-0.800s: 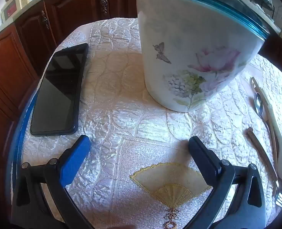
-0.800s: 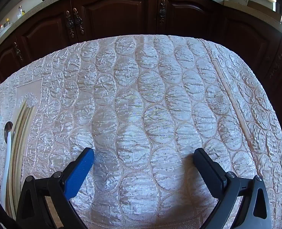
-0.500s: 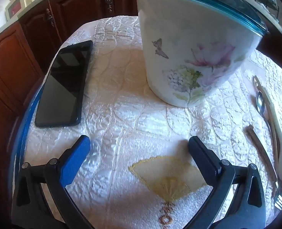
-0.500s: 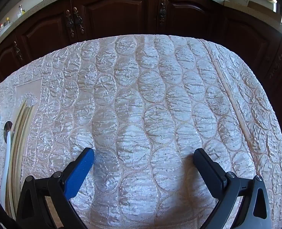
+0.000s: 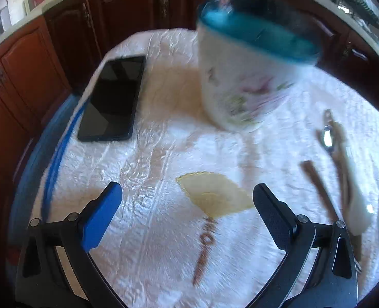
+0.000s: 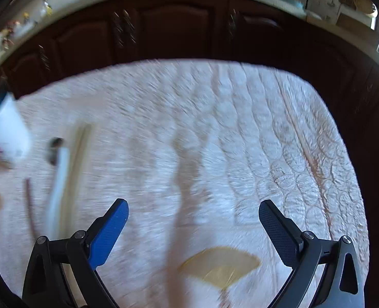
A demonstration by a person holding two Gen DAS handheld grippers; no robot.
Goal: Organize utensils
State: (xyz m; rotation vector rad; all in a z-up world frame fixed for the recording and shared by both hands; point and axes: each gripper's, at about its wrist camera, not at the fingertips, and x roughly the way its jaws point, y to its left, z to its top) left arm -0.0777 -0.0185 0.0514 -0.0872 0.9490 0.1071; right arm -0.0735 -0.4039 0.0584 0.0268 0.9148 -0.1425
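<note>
A white floral pot with a blue rim (image 5: 243, 77) stands upright on the white quilted tablecloth (image 5: 163, 154). Right of it lie several utensils: a metal spoon (image 5: 328, 138), a brown stick (image 5: 317, 187) and a white spatula (image 5: 356, 205). My left gripper (image 5: 186, 200) is open and empty, above the cloth in front of the pot. My right gripper (image 6: 193, 218) is open and empty, to the right of the utensils, which show blurred at the left of the right wrist view: the white spatula (image 6: 58, 179), the brown stick (image 6: 30, 205) and the pot's edge (image 6: 7, 131).
A black phone (image 5: 112, 97) lies flat left of the pot near the table's left edge. Dark wooden cabinets (image 6: 176, 28) stand close behind the table. A gold fan embroidery (image 5: 215, 195) marks the cloth between the left fingers.
Both grippers have pulled back and up from the table; the pot now looks smaller and farther. The right view has swung so more utensils and the gold fan show. Both views are motion-blurred.
</note>
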